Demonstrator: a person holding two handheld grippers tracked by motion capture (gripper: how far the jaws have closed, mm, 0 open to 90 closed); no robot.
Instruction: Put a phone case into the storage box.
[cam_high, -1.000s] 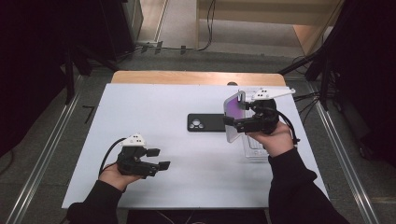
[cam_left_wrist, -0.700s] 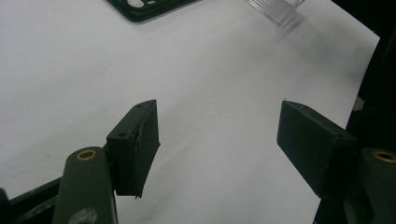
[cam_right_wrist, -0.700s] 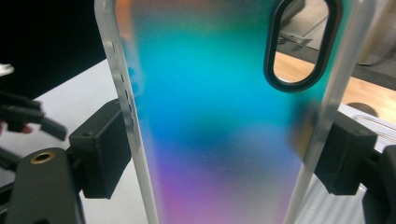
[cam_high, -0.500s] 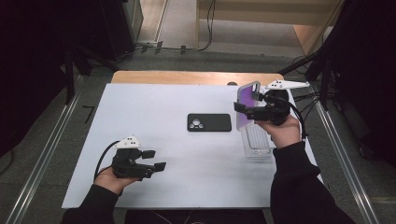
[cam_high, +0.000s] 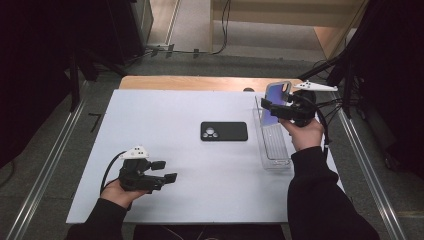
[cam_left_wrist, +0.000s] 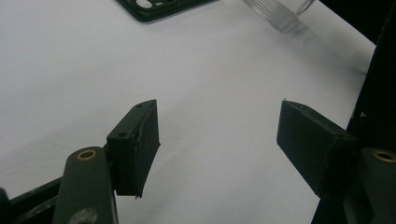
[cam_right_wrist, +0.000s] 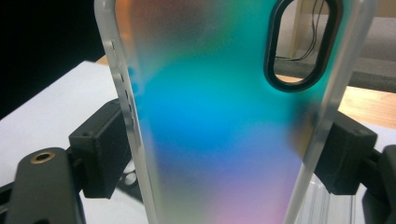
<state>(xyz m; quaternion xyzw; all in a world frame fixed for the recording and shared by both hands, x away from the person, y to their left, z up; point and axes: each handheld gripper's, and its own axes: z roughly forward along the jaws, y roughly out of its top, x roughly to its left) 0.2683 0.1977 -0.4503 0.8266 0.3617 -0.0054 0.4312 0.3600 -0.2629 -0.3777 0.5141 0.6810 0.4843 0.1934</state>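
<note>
A white table (cam_high: 165, 125) stands on a grey floor with dark curtains to both sides and a wooden strip along its far edge. Near the middle of the white top lies a black phone (cam_high: 224, 131), flat, camera lenses facing up. To its right a clear plastic tray (cam_high: 274, 150) runs lengthwise along the table's right side.

The right gripper (cam_high: 286, 107) is raised above the far end of that tray and pinches an iridescent phone case (cam_high: 276, 97) by its two long edges. In the right gripper view the case (cam_right_wrist: 224, 116) stands upright between the black pads, which press on its frosted rims left and right; its back shimmers from teal to purple, and the oval camera cutout sits at the top right. The case is off the table, held in the air over the tray's far end, well apart from the black phone.

The left gripper (cam_high: 162, 171) rests low at the near left of the table, its jaws spread with nothing between them. In the left gripper view bare white tabletop lies between the pads (cam_left_wrist: 135, 147), and a corner of the phone and the tray's end show at the top edge
</note>
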